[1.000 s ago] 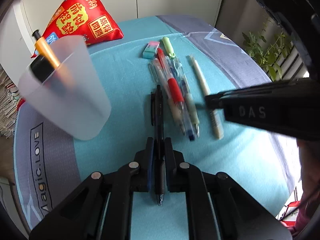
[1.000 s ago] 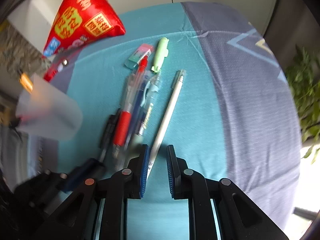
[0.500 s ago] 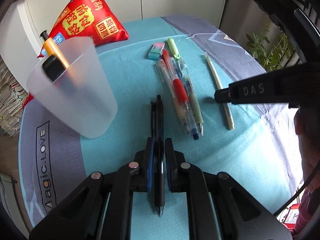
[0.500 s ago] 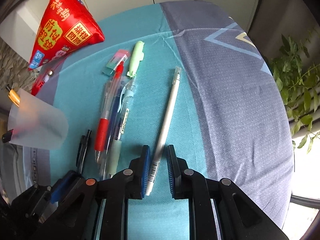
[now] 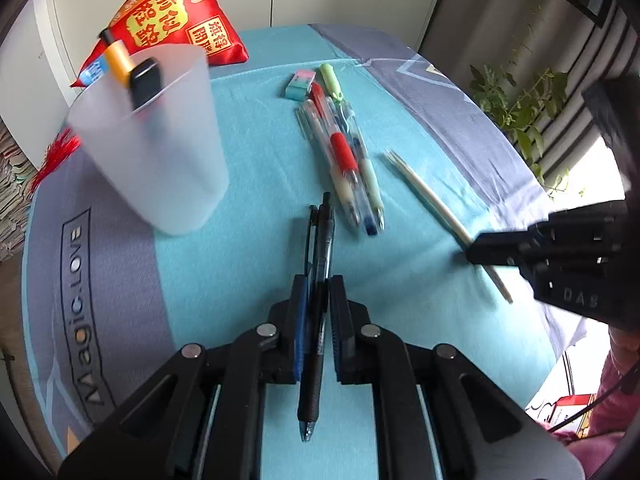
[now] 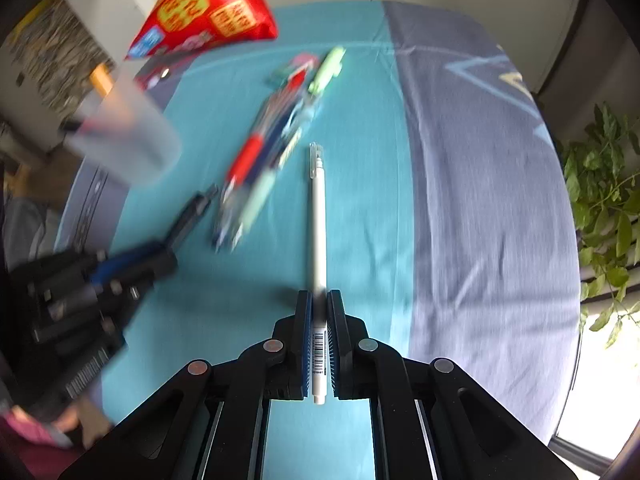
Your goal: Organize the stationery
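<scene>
My left gripper [image 5: 319, 284] is shut on a black pen [image 5: 324, 240], which points forward over the teal tablecloth. A frosted plastic cup [image 5: 160, 152] stands to its left, holding an orange pen and a black item. My right gripper [image 6: 319, 300] has its jaws closing on a slim white pen [image 6: 318, 208], and the pads press its barcode end. The left wrist view shows the right gripper [image 5: 472, 256] at the right, on the white pen [image 5: 424, 188]. In the blurred right wrist view, the left gripper [image 6: 168, 256] with the black pen [image 6: 196, 208] is at the left, below the cup [image 6: 124, 140].
Several pens [image 5: 344, 160] lie bunched mid-table, with a pastel eraser [image 5: 300, 84] and a green highlighter [image 5: 332, 80] at their far end. A red pouch [image 5: 176, 20] sits at the back behind the cup. A potted plant [image 5: 516, 108] stands beyond the table's right edge.
The right gripper's jaws have closed onto the white pen, which now lines up with the fingers. The left gripper still holds the black pen, and the cup now looks nearer to it.
</scene>
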The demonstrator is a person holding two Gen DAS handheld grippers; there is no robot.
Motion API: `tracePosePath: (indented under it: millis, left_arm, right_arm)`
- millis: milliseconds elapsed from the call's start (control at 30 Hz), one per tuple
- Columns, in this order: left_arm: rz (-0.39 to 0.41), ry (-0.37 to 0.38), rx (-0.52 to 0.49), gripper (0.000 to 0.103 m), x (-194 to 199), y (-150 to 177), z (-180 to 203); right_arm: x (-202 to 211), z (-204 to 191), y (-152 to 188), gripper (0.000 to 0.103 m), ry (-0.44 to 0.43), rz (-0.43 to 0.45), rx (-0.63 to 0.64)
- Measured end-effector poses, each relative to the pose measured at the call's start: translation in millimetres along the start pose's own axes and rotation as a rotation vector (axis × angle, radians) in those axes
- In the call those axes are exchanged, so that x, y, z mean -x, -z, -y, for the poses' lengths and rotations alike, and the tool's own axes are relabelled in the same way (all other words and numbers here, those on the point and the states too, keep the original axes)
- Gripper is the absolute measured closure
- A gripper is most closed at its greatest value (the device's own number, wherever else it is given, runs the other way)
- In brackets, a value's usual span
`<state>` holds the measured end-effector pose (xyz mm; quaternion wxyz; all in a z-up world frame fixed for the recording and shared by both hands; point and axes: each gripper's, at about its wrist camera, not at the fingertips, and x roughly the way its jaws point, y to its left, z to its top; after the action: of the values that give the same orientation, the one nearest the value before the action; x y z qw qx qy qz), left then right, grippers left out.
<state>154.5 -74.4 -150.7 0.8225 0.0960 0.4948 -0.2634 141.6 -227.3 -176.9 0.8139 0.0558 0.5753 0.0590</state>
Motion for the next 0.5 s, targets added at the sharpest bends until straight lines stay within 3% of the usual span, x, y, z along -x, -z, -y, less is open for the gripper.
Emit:
tracePosePath:
  millis: [200,267,333,400,500]
  left_arm:
    - [-0.019,-0.005,-0.028,0.093,7,13,8]
    - [-0.013,-0.021,-0.03,0.093,5,12,11]
    - [-0.016,-0.027,-0.029,0.09,1,8,12]
    - [-0.011,-0.038,-0.031,0.083,-1,5,13]
    - [-0.007,-0.058,-0.039,0.082,-7,-2,15]
  right_arm:
    - [2,5,31,0.093,-0.067,-0.037,0.006]
    - [3,6,26,0.082,-0.032,-0.013,0.002]
    - [6,5,17,0.059,0.009,0.024,-0.007]
    - [7,2,10,0.055,0.018,0.055,0.004]
    - [3,-1,-12,0.055,0.041,0.085,0.01]
